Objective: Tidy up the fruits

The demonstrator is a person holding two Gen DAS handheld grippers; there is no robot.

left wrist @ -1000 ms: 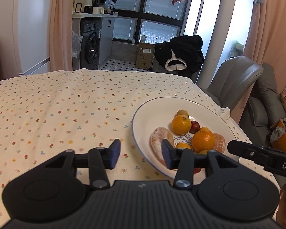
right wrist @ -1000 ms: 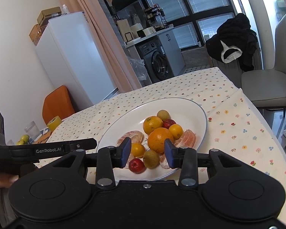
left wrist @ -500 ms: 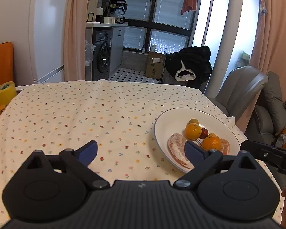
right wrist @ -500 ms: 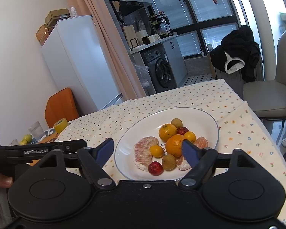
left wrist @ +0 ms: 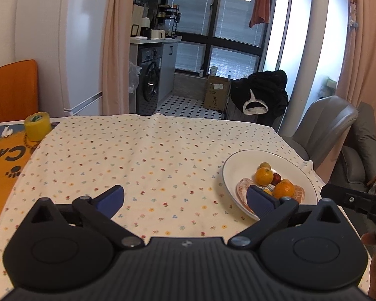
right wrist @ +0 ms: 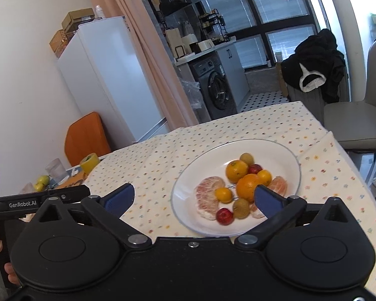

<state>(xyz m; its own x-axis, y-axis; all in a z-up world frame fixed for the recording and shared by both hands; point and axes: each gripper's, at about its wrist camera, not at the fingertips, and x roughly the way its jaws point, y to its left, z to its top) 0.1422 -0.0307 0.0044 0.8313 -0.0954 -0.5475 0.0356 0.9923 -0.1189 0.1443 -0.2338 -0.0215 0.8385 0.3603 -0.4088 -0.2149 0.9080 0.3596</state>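
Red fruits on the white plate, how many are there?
2. One small red fruit lies at the plate's near edge beside a brownish-green one; the other red fruit sits farther back among the oranges. More could be hidden under the pile.

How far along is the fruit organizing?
Looks done: all the fruit in view, oranges, a peeled pomelo piece and small red fruits, sits together on the white plate. The floral tablecloth carries no loose fruit. In hand: nothing; the left tool and right tool are open and empty. Left: seemingly nothing.
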